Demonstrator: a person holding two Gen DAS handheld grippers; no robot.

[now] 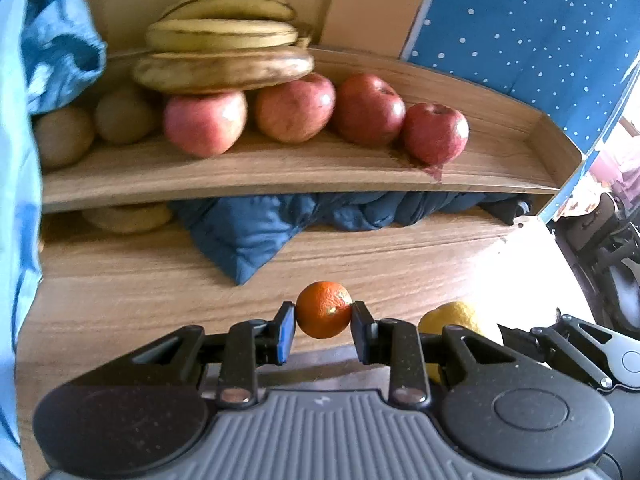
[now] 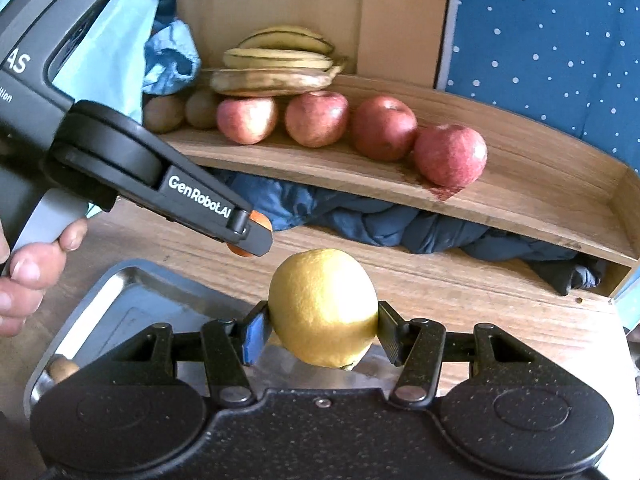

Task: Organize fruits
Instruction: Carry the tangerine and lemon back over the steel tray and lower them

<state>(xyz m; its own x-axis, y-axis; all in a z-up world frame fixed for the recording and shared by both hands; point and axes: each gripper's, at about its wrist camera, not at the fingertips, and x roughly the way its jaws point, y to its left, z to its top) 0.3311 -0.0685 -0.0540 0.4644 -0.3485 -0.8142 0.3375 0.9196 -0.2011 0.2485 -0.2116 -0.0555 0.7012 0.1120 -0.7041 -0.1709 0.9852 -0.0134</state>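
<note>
The left gripper (image 1: 323,322) clamps an orange (image 1: 324,309), the right gripper (image 2: 322,330) a lemon (image 2: 323,307) (both lifted, seemingly bound for the shelf (image 1: 280,168)).

"GenRobot.AI" is printed in white on the black arm of the left claw (image 2: 250,236), seen in the right wrist view at about ten o'clock; on the grey body behind it, at the nine o'clock edge, the cut-off letters "AS" are read, and below them the fragment "ition"; a small lightning-like mark is moulded into the ribbed grey housing at six o'clock in the left wrist view; no other writing is legible.
</note>
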